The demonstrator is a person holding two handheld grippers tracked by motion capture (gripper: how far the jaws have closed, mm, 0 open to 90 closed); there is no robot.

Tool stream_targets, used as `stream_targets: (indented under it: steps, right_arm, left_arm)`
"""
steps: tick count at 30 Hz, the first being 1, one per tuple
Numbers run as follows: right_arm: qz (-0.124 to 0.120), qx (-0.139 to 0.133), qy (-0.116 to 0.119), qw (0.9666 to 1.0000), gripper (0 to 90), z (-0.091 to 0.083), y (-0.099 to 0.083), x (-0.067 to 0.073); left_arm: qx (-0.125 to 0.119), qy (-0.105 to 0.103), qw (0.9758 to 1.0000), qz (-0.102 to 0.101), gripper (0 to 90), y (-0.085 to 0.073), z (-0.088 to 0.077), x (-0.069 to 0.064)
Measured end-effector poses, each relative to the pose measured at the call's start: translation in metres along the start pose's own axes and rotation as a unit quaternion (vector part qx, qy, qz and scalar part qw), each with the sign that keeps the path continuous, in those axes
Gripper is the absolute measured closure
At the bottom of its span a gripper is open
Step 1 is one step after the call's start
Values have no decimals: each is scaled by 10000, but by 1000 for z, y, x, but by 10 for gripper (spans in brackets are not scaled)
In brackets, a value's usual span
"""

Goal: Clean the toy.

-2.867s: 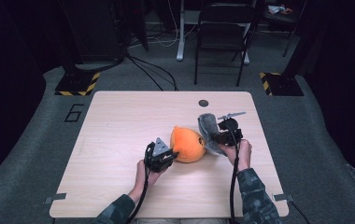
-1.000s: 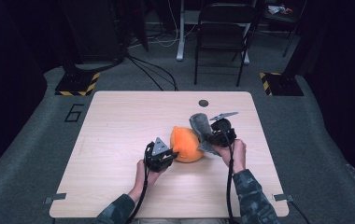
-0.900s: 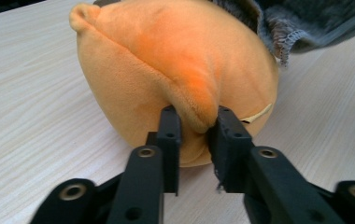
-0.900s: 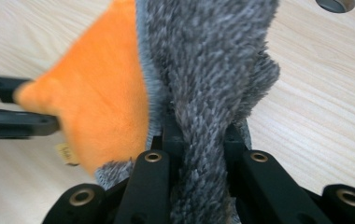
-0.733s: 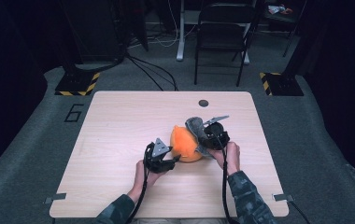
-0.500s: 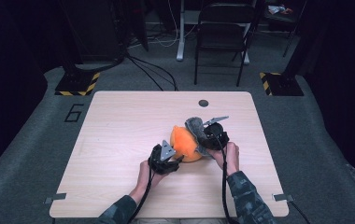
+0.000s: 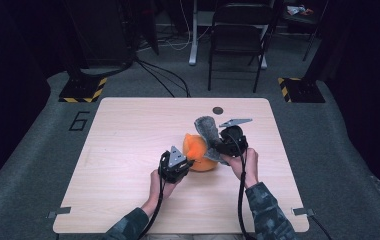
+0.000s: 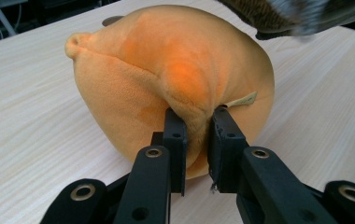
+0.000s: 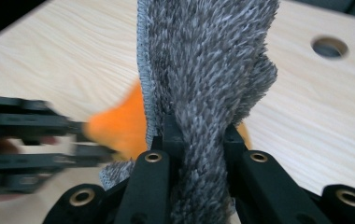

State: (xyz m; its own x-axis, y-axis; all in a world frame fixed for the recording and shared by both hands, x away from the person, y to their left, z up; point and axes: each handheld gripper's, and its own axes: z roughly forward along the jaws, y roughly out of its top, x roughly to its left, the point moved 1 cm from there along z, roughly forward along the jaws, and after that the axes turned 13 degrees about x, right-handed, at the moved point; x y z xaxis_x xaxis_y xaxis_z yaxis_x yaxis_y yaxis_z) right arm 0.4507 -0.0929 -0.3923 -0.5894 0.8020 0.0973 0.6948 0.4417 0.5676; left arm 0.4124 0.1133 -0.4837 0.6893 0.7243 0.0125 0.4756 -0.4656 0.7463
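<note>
An orange plush toy [image 7: 200, 154] lies on the wooden table [image 7: 128, 145], a little right of the middle. My left gripper [image 7: 188, 159] comes at it from the left. Its jaws have just been closing and are shut on a fold of the orange plush toy [image 8: 175, 70], the left gripper [image 8: 198, 116] pinching the fabric between its pads. My right gripper [image 7: 214, 145] is shut on a grey shaggy cloth [image 7: 207, 128], which stands up over the plush toy's right side. In the right gripper view the grey shaggy cloth [image 9: 208, 60] rises from between the right gripper [image 9: 198, 128] jaws, with the orange plush toy [image 9: 119, 126] behind it.
A round cable hole [image 7: 218, 110] sits near the table's far edge. A black folding chair [image 7: 238, 40] stands beyond the table, with cables and floor stands around it. The person's forearms come in at the table's near edge.
The left gripper's jaws opened briefly and shut again on the plush toy's fold. The right gripper has carried the grey cloth a little left and up, over the plush toy.
</note>
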Motion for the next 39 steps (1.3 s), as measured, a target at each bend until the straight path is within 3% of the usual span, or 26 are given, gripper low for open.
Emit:
stream_targets:
  steps: [3,6,9,11,21,25,30,33,36,39]
  right_arm:
    - [-279,-49,119,9995,786,-6,5,21]
    - [-478,9,167,9987,786,-1,7,37]
    - [-552,236,-71,9982,786,14,5,41]
    - [-565,348,-212,9976,786,23,2,36]
    - [12,713,-371,9968,787,34,-12,-9]
    - [229,916,-614,9936,787,43,-20,-27]
    - [630,1207,-549,9892,787,61,-35,-52]
    - [740,1358,-549,9864,787,69,-41,-59]
    - [777,1321,-638,9861,787,66,-41,-63]
    - [712,949,-683,9906,787,42,-31,-60]
  left_arm:
    - [-111,-85,9998,-143,792,4,-6,-1]
    - [-134,-242,9992,-286,791,6,-11,-3]
    - [17,-320,9991,-288,790,5,-10,-7]
    - [59,-284,9993,-239,789,3,-7,-7]
    - [94,-432,9987,-272,778,1,-4,0]
    - [83,-471,9984,-305,776,0,-4,0]
    - [85,-490,9984,-275,772,-1,-4,3]
    - [101,-511,9982,-300,772,-1,-5,5]
    - [59,-492,9981,-367,771,-1,-4,6]
    - [37,-512,9978,-413,769,-1,-4,6]
